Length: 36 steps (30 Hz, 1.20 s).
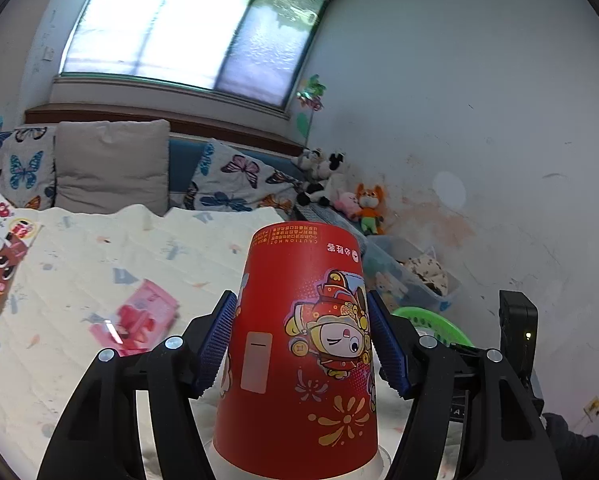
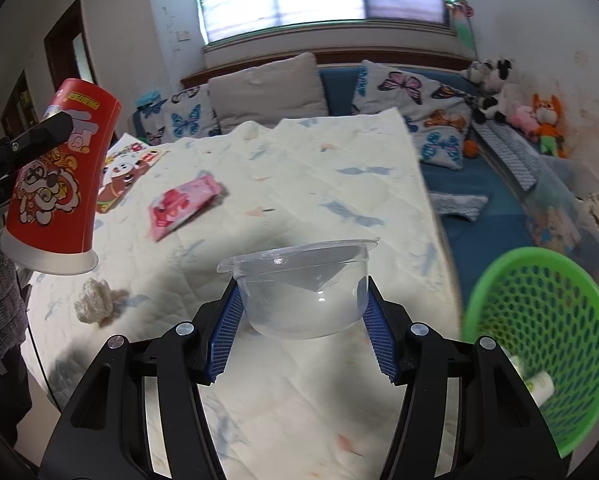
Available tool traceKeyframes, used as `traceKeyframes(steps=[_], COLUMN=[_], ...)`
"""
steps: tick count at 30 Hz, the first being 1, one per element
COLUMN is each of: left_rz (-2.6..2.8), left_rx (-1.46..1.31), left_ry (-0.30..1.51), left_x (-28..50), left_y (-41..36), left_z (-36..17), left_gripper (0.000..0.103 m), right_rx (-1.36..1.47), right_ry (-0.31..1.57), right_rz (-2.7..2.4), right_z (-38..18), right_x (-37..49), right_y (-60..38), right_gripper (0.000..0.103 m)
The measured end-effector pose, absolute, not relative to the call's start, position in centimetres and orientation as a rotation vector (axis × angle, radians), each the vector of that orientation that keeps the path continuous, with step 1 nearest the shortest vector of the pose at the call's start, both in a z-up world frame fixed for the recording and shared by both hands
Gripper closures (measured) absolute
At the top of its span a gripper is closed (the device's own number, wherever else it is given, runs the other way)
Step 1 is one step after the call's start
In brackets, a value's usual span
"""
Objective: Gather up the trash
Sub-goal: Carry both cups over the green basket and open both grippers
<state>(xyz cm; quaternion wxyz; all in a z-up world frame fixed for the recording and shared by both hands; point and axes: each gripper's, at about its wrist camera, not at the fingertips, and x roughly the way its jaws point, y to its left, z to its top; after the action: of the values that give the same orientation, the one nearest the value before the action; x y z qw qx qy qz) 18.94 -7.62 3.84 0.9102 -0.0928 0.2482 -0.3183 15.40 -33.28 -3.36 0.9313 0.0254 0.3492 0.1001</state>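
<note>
Red paper cup (image 1: 299, 340) upside down, clamped by left hand-held gripper (image 1: 301, 344), right hand-held gripper (image 2: 301, 320) grasping upright clear tub (image 2: 303, 288)

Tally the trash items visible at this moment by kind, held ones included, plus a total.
Paper cup: 1, red cup in the left tongs
Clear plastic bowl: 1, clear bowl in the right tongs
Snack wrapper: 1, pink wrapper
Crumpled wad: 1, wad
Printed flat packet: 1, cartoon packet
Total: 5
</note>
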Motion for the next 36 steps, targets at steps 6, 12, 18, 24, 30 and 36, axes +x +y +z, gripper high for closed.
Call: traceKeyframes(steps=[6, 12, 18, 24, 30, 36], left_rz=[-0.722, -0.782, -0.834, -0.876, -0.906, -0.909], left_rx=[-0.177, -0.174, -0.144, -0.100, -0.068, -0.026], left_ry=[0.542, 0.577, 0.628, 0.665, 0.713, 0.775], left_x=[18.7, 18.6, 18.4, 18.3, 18.8, 19.7], left_y=[-11.8, -16.1, -21.5, -27.0, -31.9, -35.7], left_z=[3.9, 3.5, 2.9, 2.3, 1.4, -0.4], left_gripper=[0.040, 0.040, 0.040, 0.040, 0.040, 0.040], right_rx=[0.076, 0.103, 0.141, 0.188, 0.232, 0.243], right_ry=[0.712, 0.725, 0.757, 0.771, 0.761, 0.736], right_rz=[0.113, -0.005, -0.125, -0.196, -0.218, -0.215], right_z=[-3.2, -3.4, -4.8, -6.2, -6.6, -6.2], right_x=[13.5, 11.5, 10.1, 9.1, 8.2, 6.8], right_y=[-38.0, -43.9, -49.6, -53.5, -55.6, -56.0], right_gripper=[0.044, 0.044, 0.044, 0.036, 0.032, 0.032])
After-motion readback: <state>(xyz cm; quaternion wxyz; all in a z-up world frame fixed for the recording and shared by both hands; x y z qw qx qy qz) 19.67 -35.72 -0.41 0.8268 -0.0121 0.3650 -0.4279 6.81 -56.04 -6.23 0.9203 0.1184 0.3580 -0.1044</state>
